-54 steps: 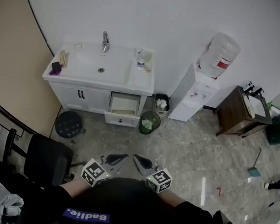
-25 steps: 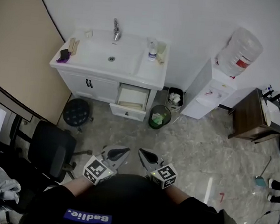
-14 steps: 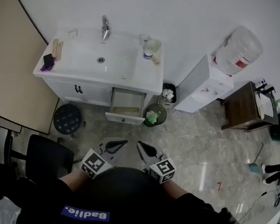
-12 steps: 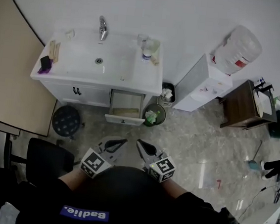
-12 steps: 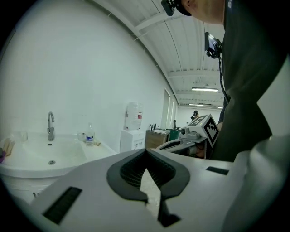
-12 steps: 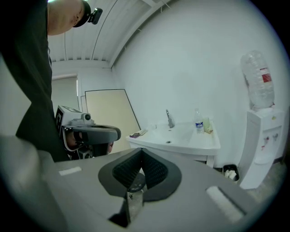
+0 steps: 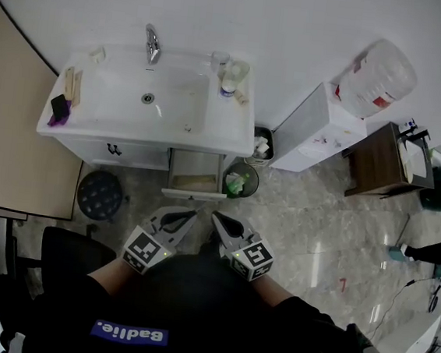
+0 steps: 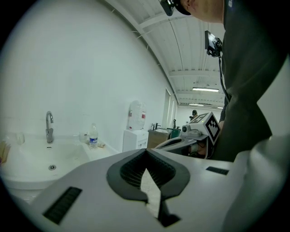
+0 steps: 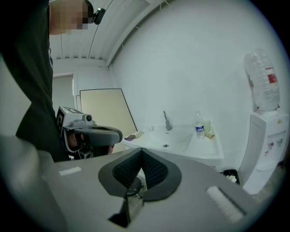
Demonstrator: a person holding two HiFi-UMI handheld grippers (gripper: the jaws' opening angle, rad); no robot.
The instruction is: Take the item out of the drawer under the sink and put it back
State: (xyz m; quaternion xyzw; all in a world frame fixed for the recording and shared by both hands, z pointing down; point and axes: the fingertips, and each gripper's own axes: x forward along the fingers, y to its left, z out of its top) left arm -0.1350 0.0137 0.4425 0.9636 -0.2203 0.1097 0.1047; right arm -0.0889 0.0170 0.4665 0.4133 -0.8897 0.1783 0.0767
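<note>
Left side first: the stool (image 7: 99,194) sits by the cabinet, and above it the sink (image 7: 101,124) with the bottle (image 7: 227,86) standing on the worktop at its right corner.

Under the sink's right end the drawer (image 7: 175,176) hangs open, and the item (image 7: 197,182) lies inside near the front: pale tan, flat, set crosswise. What it is, I can't make out from up here. My read is that it's light and fairly stiff, not fragile. The drawer walls crowd its ends, so the best hold looks like a pinch from above across its narrow width near the middle.

Just right of the drawer is the bin (image 7: 239,183), then the dispenser (image 7: 319,131) against the wall.

Now the claws, both low by the person's waist and well short of the drawer. The left claw (image 7: 178,219) is pressed together with nothing in it, pads meeting at the tip (image 8: 146,156). The right claw (image 7: 225,225) is likewise closed and empty (image 9: 141,154).

Against a second ago, the cabinet has slid towards the person and sits more squarely ahead, so they've stepped closer. The drawer was open then too, the item hasn't shifted, and both claws are as tightly closed as before.
</note>
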